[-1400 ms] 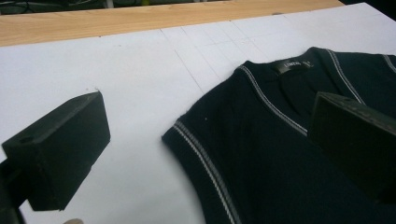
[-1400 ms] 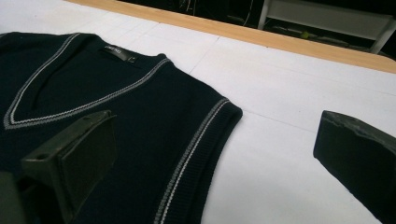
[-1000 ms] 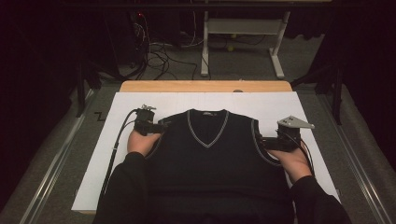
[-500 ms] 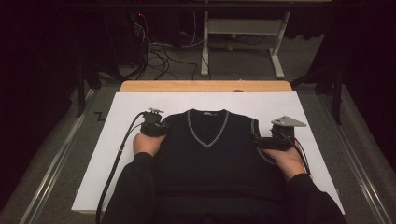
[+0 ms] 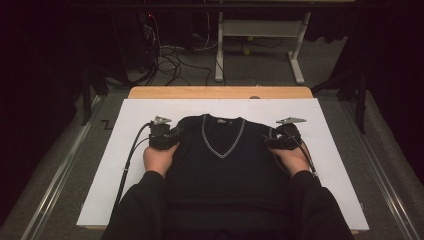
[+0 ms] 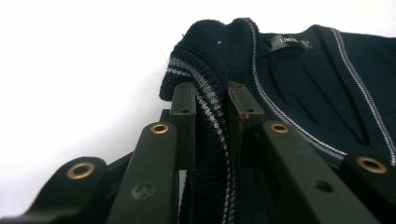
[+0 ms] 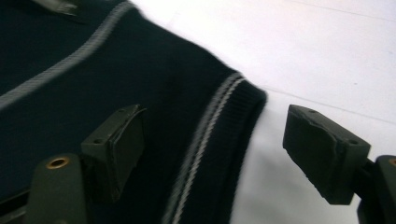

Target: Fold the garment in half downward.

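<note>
My left hand-held gripper [image 6: 210, 100] pinches the vest [image 5: 222, 160] at its left armhole trim, flat on the white surface [image 5: 340, 150], while my right hand-held gripper [image 7: 212, 140], jaws just closing, straddles the right trim squarely.

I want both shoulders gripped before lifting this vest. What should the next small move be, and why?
Probably close the right gripper: its jaws, just closing, straddle the vest's striped armhole edge without pressing it, while the left gripper already pinches its own edge.
</note>
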Available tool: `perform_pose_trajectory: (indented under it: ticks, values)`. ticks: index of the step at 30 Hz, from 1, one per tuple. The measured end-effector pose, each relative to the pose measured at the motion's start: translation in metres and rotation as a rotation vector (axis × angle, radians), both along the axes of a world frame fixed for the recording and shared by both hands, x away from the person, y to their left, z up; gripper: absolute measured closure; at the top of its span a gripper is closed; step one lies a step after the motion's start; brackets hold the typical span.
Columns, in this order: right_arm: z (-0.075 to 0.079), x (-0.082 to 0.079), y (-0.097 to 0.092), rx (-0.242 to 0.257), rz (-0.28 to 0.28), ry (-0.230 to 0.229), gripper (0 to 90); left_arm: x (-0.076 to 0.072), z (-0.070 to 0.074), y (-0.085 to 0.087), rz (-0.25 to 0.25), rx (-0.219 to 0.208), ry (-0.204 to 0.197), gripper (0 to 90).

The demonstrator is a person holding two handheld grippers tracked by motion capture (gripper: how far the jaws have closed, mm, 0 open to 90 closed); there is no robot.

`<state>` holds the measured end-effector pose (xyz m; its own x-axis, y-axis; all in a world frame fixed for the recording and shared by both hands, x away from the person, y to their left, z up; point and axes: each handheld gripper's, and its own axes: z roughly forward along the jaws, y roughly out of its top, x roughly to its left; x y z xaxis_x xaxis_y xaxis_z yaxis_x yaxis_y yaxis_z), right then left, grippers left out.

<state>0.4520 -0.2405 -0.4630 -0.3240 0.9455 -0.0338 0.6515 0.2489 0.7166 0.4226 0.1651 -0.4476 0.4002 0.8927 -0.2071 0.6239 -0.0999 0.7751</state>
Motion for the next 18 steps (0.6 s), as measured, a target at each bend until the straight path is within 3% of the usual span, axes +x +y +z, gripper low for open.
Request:
perform_pose_trajectory:
  ticks: [3,6,7,8,9,10,12,16,18]
  values:
    - [-0.004,0.005,-0.001,0.02,-0.018,0.011,28.3,-0.003,0.001,0.001,-0.004,0.003,-0.007,71.1]
    - [-0.005,0.009,-0.001,0.018,-0.014,0.027,44.2,-0.008,0.001,0.003,-0.007,-0.004,-0.017,71.1]
    - [-0.005,0.009,-0.001,0.018,-0.014,0.027,44.2,-0.008,0.001,0.003,-0.007,-0.004,-0.017,71.1]
    - [-0.004,0.01,0.001,0.015,-0.001,0.033,49.3,-0.008,0.001,0.002,-0.008,-0.003,-0.019,71.1]
    - [-0.002,0.01,0.005,0.009,0.015,0.045,63.3,-0.01,-0.001,0.002,-0.01,-0.008,-0.02,71.1]
    - [-0.002,0.01,0.005,0.009,0.015,0.045,63.3,-0.01,-0.001,0.002,-0.01,-0.008,-0.02,71.1]
    - [-0.001,0.009,0.008,0.026,0.038,0.058,79.0,-0.01,-0.002,0.002,-0.014,0.005,-0.021,71.0]
    - [0.001,0.006,0.013,-0.011,0.057,0.046,80.6,-0.01,-0.001,0.003,-0.006,-0.004,-0.026,71.1]
    - [0.007,0.002,0.012,-0.007,0.049,0.008,80.6,-0.008,0.002,0.006,0.002,-0.02,-0.026,71.1]
